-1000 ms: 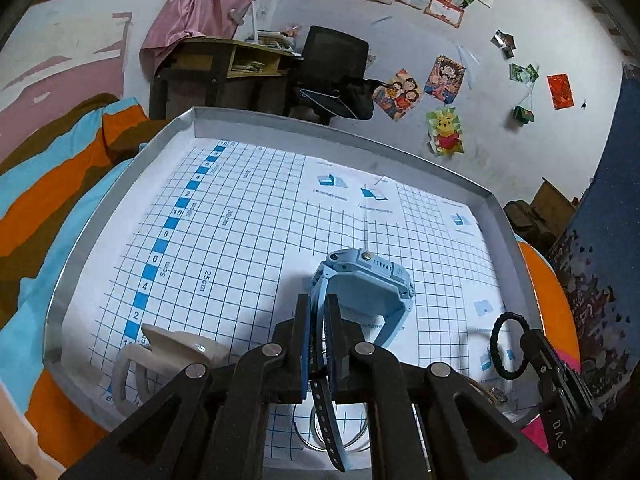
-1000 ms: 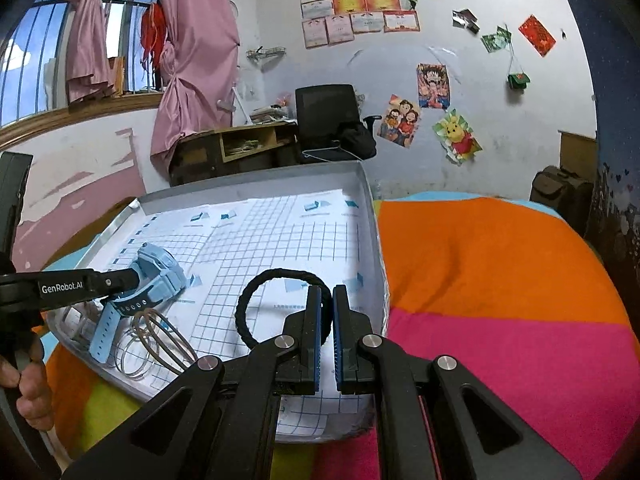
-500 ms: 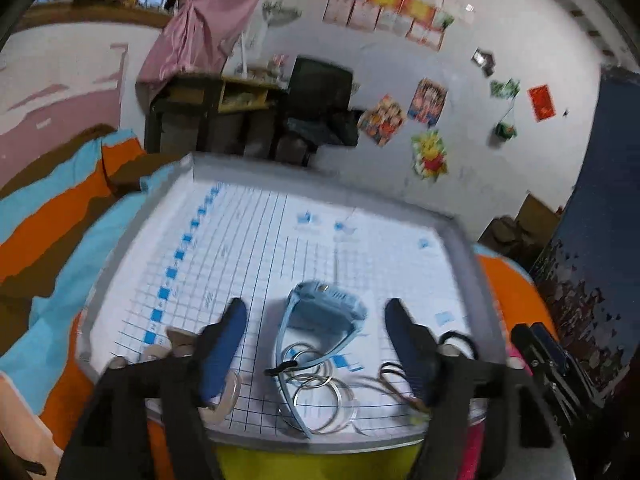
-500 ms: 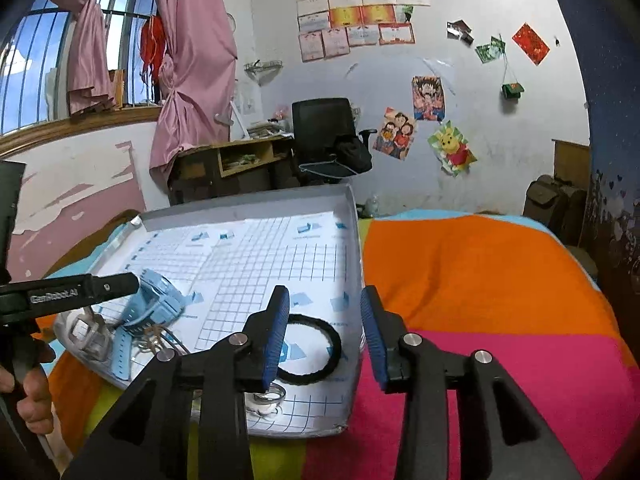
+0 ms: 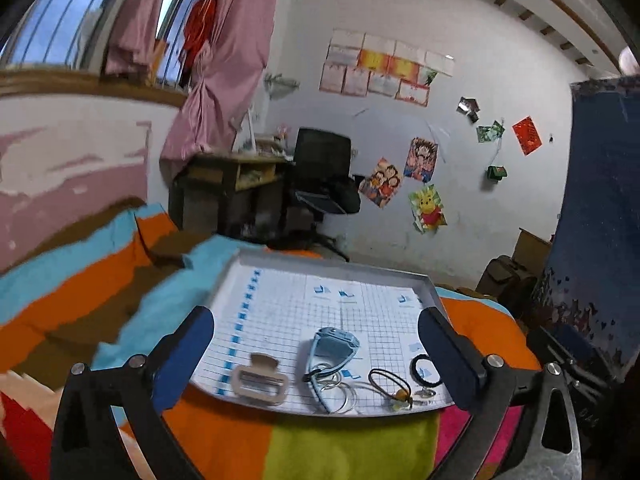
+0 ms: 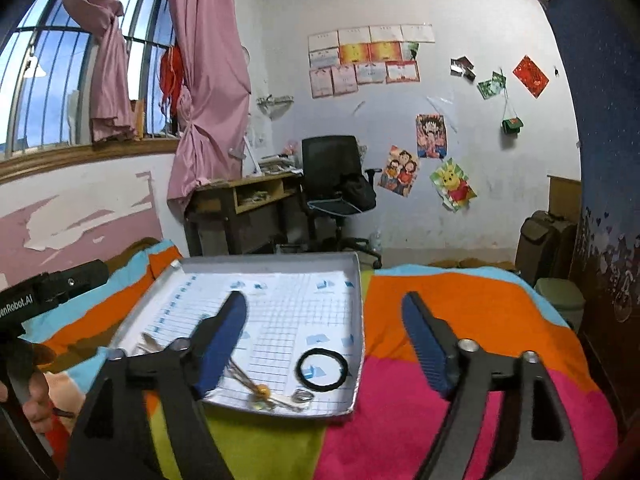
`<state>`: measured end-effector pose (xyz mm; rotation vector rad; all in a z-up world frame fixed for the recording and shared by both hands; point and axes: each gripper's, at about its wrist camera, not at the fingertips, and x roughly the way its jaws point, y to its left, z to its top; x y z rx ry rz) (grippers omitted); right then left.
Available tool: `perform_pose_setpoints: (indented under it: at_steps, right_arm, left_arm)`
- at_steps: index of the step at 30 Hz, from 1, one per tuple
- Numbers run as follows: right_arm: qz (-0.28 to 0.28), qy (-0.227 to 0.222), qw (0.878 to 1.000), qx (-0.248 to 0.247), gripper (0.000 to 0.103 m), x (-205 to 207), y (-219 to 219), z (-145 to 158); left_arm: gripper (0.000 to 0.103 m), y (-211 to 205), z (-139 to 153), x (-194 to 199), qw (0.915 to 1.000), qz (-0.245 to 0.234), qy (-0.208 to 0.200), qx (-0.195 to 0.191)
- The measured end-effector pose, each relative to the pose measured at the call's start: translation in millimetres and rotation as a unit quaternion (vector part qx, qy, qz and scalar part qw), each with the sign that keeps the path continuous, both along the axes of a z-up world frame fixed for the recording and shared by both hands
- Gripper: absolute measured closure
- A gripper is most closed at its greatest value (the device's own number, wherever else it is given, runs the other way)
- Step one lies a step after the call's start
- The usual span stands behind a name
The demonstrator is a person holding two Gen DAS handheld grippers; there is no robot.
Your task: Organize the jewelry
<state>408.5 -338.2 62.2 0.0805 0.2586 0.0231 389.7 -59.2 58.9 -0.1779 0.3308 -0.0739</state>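
A bed under a striped blanket point(image 6: 460, 320) of orange, pink, green and blue fills the foreground. Behind it stand a wooden desk point(image 6: 248, 196) and a black office chair point(image 6: 332, 176). Pink curtains point(image 6: 204, 60) hang at the barred window point(image 6: 48, 80); cartoon posters point(image 6: 432, 136) dot the white wall.

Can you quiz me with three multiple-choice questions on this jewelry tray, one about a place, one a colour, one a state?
1. Where does the black hair tie lie?
A. on the bedspread
B. in the tray, near its right wall
C. on the desk

2. What colour is the watch?
A. light blue
B. red
C. green

3. What do the fingers of the right gripper hold?
A. the hair tie
B. a ring
C. nothing

Answers:
1 B, the tie rests on the grid paper by the right wall.
2 A, its case and strap are pale blue.
3 C, the fingers are opening wide above the tray, clear of everything.
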Motion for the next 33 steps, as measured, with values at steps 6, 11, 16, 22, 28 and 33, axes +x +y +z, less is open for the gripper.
perform_pose_setpoints:
  at_steps: [6, 11, 16, 22, 28, 33]
  right_arm:
    - [0.012, -0.009, 1.000, -0.002, 0.008, -50.1, 15.0, 17.7]
    - [0.011, -0.030, 0.999, -0.022, 0.005, -103.6, 31.3, 22.4]
    - [0.018, -0.040, 0.999, -0.013, 0.004, -153.5, 35.2, 23.7]
    - [0.031, -0.043, 0.998, -0.015, 0.003, -196.3, 42.4, 19.8]
    - [0.034, -0.041, 0.999, -0.008, 0.003, -232.3, 46.5, 7.0]
    - [0.033, -0.026, 0.999, -0.006, 0.003, -254.4, 51.5, -8.1]
  left_arm:
    - [0.000, 20.6, 15.1, -50.2, 0.9997, 0.006, -0.022, 0.006]
    - [0.000, 36.3, 17.1, -88.6, 0.9994, 0.013, -0.031, 0.009]
    - [0.000, 51.7, 6.4, -132.0, 0.9994, 0.018, -0.026, 0.017]
    - [0.000, 66.6, -9.6, -174.4, 0.9990, 0.031, -0.021, 0.024]
    - [0.000, 78.5, -23.6, -213.3, 0.9986, 0.036, -0.020, 0.032]
    - [0.000, 86.9, -36.5, -239.8, 0.9988, 0.038, -0.011, 0.027]
